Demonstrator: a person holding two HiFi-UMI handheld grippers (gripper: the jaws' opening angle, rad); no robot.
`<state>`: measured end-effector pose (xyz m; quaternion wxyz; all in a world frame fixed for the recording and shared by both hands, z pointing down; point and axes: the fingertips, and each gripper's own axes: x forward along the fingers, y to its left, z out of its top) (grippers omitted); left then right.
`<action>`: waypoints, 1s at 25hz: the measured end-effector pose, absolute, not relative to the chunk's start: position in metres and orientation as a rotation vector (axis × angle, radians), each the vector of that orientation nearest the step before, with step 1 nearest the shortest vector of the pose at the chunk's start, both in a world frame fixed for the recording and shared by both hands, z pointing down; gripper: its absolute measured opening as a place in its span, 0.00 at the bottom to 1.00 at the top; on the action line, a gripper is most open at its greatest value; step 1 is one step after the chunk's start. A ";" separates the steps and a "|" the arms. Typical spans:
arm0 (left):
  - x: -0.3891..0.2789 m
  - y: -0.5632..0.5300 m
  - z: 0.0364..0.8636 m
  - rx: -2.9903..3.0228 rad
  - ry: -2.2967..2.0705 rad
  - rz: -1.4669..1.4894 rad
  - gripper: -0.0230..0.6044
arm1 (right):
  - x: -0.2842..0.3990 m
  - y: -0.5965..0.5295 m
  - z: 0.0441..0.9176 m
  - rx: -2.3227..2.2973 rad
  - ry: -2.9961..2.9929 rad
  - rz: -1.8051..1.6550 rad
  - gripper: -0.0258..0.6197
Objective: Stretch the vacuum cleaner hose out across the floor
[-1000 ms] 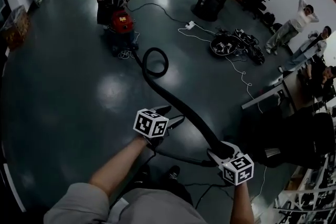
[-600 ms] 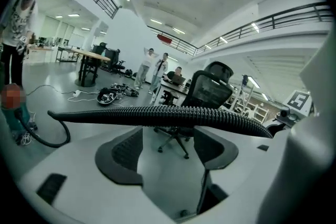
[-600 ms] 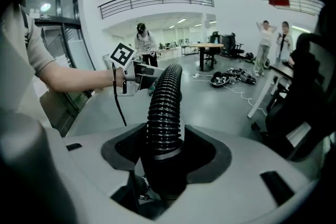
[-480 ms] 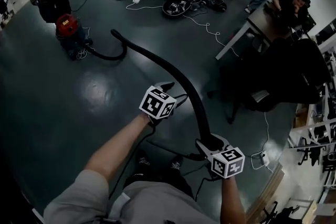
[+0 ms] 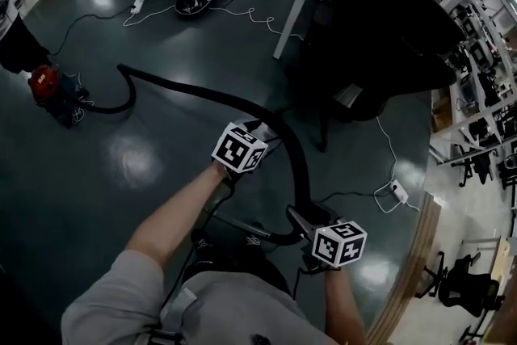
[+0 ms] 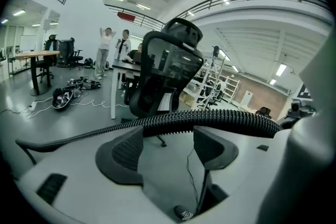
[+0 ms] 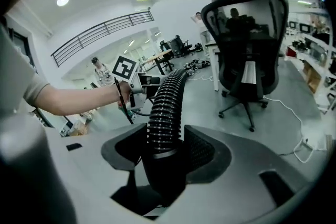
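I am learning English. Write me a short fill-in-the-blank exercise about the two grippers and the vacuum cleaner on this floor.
The right gripper is shut on the black ___.
The hose runs across the floor to a ___ vacuum cleaner.
The left gripper is open and holds ___.
Missing words: hose; red; nothing.

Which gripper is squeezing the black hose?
The right gripper: the hose end is clamped between its jaws. The left gripper is open, and the hose only passes in front of its jaw tips.
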<state>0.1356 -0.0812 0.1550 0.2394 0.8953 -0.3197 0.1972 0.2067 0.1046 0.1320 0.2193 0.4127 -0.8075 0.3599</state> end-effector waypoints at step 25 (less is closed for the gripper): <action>0.454 0.032 0.209 2.476 -0.398 0.649 0.46 | 0.498 0.198 0.144 1.718 -1.857 1.318 0.38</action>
